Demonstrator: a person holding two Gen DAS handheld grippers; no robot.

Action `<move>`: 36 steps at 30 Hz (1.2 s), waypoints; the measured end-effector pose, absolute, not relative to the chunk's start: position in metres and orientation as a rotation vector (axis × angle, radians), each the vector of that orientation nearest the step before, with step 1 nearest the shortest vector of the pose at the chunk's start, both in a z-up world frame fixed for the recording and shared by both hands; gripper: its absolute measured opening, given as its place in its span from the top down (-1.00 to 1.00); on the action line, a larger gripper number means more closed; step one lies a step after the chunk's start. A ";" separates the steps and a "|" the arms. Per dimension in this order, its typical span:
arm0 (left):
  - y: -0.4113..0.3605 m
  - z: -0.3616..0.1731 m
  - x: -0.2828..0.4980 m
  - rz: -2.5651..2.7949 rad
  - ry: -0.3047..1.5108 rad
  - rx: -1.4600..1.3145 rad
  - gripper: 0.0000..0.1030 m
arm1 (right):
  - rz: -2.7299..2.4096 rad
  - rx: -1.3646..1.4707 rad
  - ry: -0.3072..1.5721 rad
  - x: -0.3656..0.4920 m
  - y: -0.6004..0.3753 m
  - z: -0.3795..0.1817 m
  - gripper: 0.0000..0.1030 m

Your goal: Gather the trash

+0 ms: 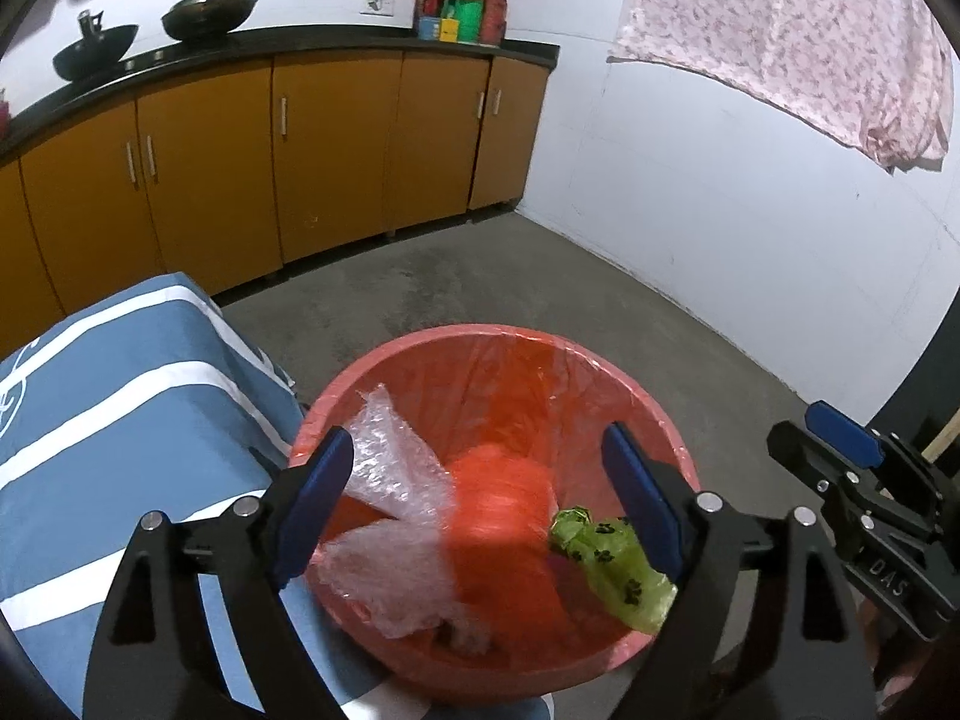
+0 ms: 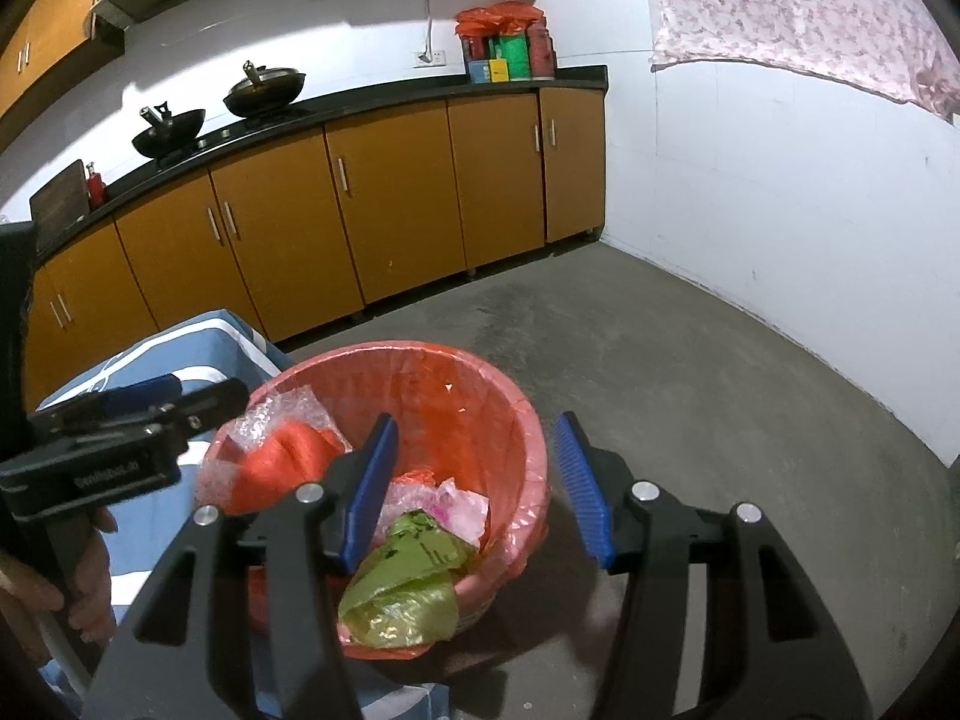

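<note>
A red bin (image 1: 480,333) lined with a red bag stands on the floor beside the table. Inside lie clear bubble wrap (image 1: 390,480), a blurred orange bundle (image 1: 498,492) and a green printed bag (image 1: 612,570). My left gripper (image 1: 480,480) hovers over the bin, jaws wide apart, pressing on nothing. The right gripper (image 1: 834,438) shows at the right edge. In the right wrist view my right gripper (image 2: 477,480) is open above the bin (image 2: 384,351). The green bag (image 2: 402,588) drapes over the near rim below its left finger. The bubble wrap (image 2: 270,414), orange bundle (image 2: 282,462) and left gripper (image 2: 168,402) are at left.
A table under a blue, white-striped cloth (image 1: 120,390) borders the bin's left side. Orange cabinets (image 1: 336,150) under a black counter with two woks (image 1: 210,12) run along the back. Grey concrete floor (image 1: 540,276) spreads beyond the bin to a white wall (image 1: 750,210).
</note>
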State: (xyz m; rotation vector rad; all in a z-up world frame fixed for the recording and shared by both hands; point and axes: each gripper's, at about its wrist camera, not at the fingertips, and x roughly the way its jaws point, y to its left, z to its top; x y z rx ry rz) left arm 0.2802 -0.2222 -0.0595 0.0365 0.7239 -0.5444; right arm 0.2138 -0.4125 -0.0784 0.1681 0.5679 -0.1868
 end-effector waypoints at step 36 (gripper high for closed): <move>-0.013 0.019 0.125 -0.122 0.441 -0.035 -0.96 | -0.155 0.114 0.343 0.093 -0.287 0.020 -0.92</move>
